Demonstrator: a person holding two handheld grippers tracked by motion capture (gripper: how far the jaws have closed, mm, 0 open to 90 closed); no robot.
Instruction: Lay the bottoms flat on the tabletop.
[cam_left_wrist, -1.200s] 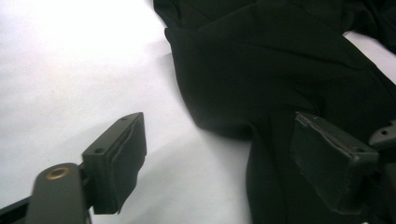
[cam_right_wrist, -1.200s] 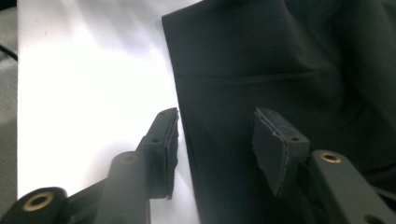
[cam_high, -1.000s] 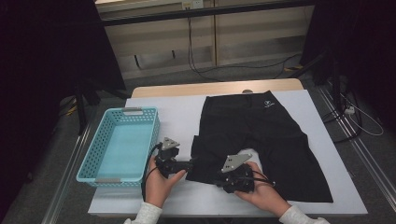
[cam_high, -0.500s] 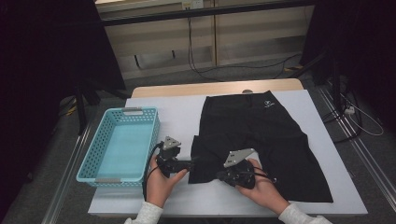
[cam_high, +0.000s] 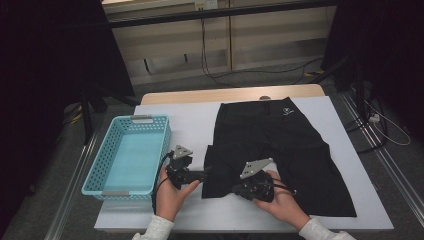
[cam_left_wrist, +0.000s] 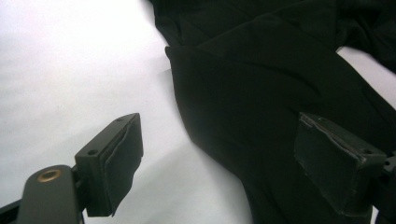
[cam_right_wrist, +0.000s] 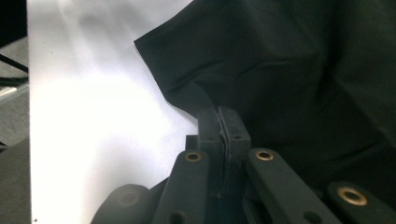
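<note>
One light-blue perforated plastic basket (cam_high: 131, 155) stands on the white table cover (cam_high: 190, 120) with nothing in it, just left of the black fabric shorts (cam_high: 280, 145), which lie flat and spread beside it. The shorts' long axis runs away from the person, waistband with its small white logo at the far end, the two leg openings at the near end, their near left corner a little rumpled. The right gripper (cam_high: 239, 189), held in the person's right hand (cam_high: 282, 205) to the right of the basket, rests on the near left leg of the shorts; its jaws have just been closing and are now clenched on a pinched fold of the black cloth at that hem. The left gripper (cam_high: 204, 173), between the basket and the shorts, has its jaws spread wide and released, one pad (cam_left_wrist: 119, 161) over the white cover and the other over the cloth edge, gripping nothing.
</note>
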